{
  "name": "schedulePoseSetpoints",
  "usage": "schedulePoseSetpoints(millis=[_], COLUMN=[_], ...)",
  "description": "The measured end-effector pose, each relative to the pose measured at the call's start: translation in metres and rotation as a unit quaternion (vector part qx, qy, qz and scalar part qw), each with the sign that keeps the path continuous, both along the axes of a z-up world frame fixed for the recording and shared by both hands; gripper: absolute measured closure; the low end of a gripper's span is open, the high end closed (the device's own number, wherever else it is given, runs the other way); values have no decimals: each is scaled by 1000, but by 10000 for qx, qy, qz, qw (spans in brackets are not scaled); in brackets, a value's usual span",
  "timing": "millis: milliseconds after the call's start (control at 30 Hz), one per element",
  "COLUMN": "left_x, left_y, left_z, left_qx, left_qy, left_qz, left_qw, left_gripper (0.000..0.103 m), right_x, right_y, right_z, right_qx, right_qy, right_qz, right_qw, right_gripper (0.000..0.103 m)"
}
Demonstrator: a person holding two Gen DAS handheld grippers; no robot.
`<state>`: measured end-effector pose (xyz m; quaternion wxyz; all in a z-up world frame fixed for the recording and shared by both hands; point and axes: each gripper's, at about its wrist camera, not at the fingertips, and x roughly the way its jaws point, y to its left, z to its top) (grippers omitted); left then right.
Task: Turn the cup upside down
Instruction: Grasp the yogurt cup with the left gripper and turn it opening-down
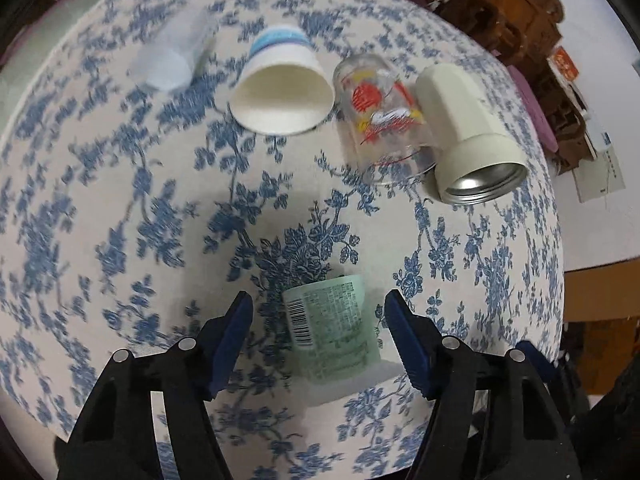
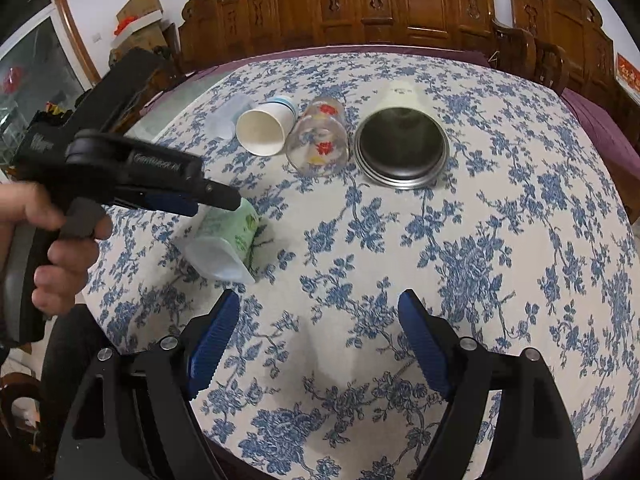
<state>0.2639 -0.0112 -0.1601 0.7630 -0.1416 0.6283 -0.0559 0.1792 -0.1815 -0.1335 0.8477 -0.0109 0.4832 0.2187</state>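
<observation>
A pale green plastic cup with a barcode lies on its side on the blue-flowered tablecloth. My left gripper is open and its blue pads stand on either side of the cup without touching it. In the right wrist view the same green cup lies with its mouth toward the camera, under the left gripper. My right gripper is open and empty above bare cloth, to the right of the cup.
A row of cups lies on its side further back: a frosted plastic cup, a white paper cup, a glass with red print and a cream metal-lined cup. Carved wooden chairs stand behind the table.
</observation>
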Motion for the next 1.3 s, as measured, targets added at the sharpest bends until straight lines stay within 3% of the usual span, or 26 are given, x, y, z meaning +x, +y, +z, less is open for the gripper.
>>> schedulePoseSetpoints(millis=[433, 567, 633, 800, 1000, 1100, 1167, 1300], left_x=[15, 16, 16, 10, 7, 5, 3, 5], left_y=[-4, -4, -6, -10, -16, -23, -31, -37], left_z=[-22, -24, -22, -5, 12, 15, 18, 15], left_qx=[33, 93, 80, -39, 481, 785, 1039, 1286], left_qy=[496, 538, 469, -83, -994, -1440, -1839, -2215], left_qz=[273, 193, 149, 2, -240, -372, -496, -674], left_qw=[9984, 9983, 9988, 10000, 9936, 9858, 9762, 9643], left_gripper=[41, 55, 55, 56, 56, 56, 56, 56], right_x=[0, 0, 0, 2, 9, 15, 18, 25], right_y=[-9, -10, -10, -12, -18, -21, -23, -25], right_z=[0, -1, -1, -1, -4, -6, -7, -6], right_qx=[151, 143, 148, 157, 137, 97, 72, 63], right_qy=[23, 26, 26, 11, -20, -33, -73, -116], right_qz=[-64, -56, -59, -104, -217, -299, -349, -421], right_qw=[9999, 9999, 9999, 9998, 9997, 9995, 9993, 9990], right_gripper=[19, 19, 19, 19, 19, 19, 19, 19])
